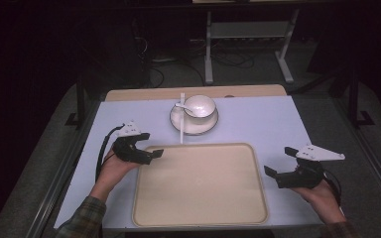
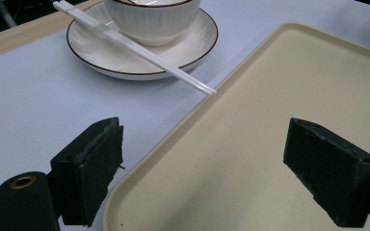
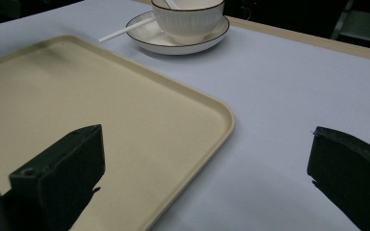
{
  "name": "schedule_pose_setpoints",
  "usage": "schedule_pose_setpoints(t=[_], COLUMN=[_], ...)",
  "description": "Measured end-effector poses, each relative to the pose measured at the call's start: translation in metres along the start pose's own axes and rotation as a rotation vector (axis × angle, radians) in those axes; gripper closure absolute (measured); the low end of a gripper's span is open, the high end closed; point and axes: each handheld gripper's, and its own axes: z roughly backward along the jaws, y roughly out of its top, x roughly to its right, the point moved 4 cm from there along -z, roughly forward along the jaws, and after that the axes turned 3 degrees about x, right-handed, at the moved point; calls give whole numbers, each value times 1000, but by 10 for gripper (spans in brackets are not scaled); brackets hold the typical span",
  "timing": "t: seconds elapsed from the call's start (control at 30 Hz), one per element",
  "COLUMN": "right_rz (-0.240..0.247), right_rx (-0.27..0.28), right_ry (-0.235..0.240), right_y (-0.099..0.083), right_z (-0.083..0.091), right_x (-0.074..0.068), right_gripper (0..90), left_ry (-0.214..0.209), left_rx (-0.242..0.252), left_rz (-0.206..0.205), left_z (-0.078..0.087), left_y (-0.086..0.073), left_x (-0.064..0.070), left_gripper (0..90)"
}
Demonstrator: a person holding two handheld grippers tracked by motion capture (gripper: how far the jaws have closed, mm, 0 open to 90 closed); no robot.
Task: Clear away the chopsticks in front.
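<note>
Left gripper [image 1: 154,148] held at the tray's 10 o'clock corner, jaws spread wide with nothing between them. In the left gripper view, 1 jaw over the pale blue table cover [image 2: 38,96], the other over the tray [image 2: 250,144], the raised rim running up between the 2. Left hand [image 1: 113,166] wrapped around the body from behind, cable looping off toward 9 o'clock.

Right gripper [image 1: 279,162] off the tray's 3 o'clock edge, jaws also wide apart and empty, pointing toward 9 o'clock. In the right gripper view, 1 jaw above the tray's rounded corner, the other above bare cover. Right hand [image 1: 322,196] gripping from 5 o'clock.

Beige tray [image 1: 201,186] flat at the table's near centre, surface bare, near rim close to the table's 6 o'clock edge. Open cover on both flanks, wider toward 3 o'clock.

Beyond the tray's 12 o'clock rim: white plate [image 1: 194,126] carrying a ribbed white bowl [image 1: 200,105], a white spoon [image 1: 182,106] leaning out of the bowl toward 9 o'clock. White chopsticks [image 1: 181,119] lying across the plate's 9 o'clock side, near tips reaching the tray's far rim; touching or just short, cannot tell. Strip of bare wood [image 1: 139,94] along the table's far edge.
</note>
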Motion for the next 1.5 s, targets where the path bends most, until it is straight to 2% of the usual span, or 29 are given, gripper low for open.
schedule_pose_setpoints(t=[0.23, 0.47, 0.53, 0.57, 0.63, 0.8, 0.9, 0.93, 0.97, 1.03, 1.07, 1.17, 1.33, 1.4, 1.5], right_rz=[-5, -6, -5, -7, -9, -15, -15, -15, -17, -15, -15, -14, -17, -18, -20], right_rx=[1, -2, -1, -1, 0, 6, 5, 5, 3, 3, 4, 3, 4, 6, 6], right_ry=[-3, 1, 3, 5, 8, 10, 3, 3, 0, -1, -2, -2, -1, 0, 0], right_y=[0, -2, -2, -2, -2, -2, -2, -2, -2, -2, -2, -2, -2, -2, -2], right_z=[1, 1, 1, 1, 1, 2, 2, 2, 2, 2, 2, 3, 3, 4, 4], right_x=[1, 2, 1, 1, 1, 3, 3, 3, 3, 2, 2, 2, 2, 2, 2], right_gripper=[0, 0, 0, 0, 0, 0, 0, 0, 0, 0, 0, 0, 0, 0, 0], left_ry=[10, 17, 19, 10, 12, 9, 25, 25, 39, 43, 67, 84, 86, 92, 97], left_rx=[9, -3, 0, -18, -21, -15, -12, -11, -17, -17, -13, -18, -22, -9, -20], left_rz=[9, 1, 6, 12, 15, 17, 3, 2, 3, 1, -2, 13, 35, 40, 61], left_z=[-9, -22, -25, -29, -31, -38, -43, -45, -50, -52, -56, -62, -68, -70, -78], left_y=[7, 9, 10, 9, 9, 16, 21, 22, 25, 26, 28, 28, 29, 30, 32], left_x=[-11, -21, -25, -28, -30, -40, -45, -47, -49, -51, -55, -61, -69, -72, -78], left_gripper=[136, 142, 154, 165, 179, 239, 349, 349, 397, 437, 457, 501, 595, 631, 685])
